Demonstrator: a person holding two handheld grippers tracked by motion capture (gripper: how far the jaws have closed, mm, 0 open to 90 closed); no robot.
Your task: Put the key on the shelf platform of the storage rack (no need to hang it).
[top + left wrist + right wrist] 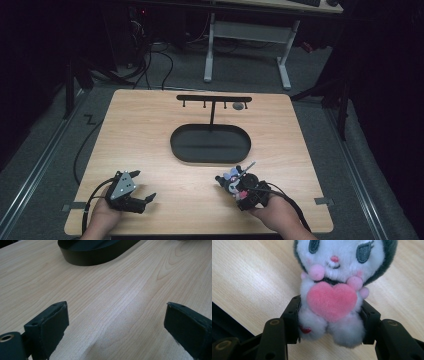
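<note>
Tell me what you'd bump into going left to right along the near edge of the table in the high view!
Left tongs, open and holding nothing → bare table → plush toy → right tongs shut on the toy.

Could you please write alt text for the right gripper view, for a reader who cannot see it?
A small plush toy with a white face, dark hood and a pink heart on its chest is clamped at its lower body between the two black jaws of the right gripper. Behind it lies the light wooden table.
</note>
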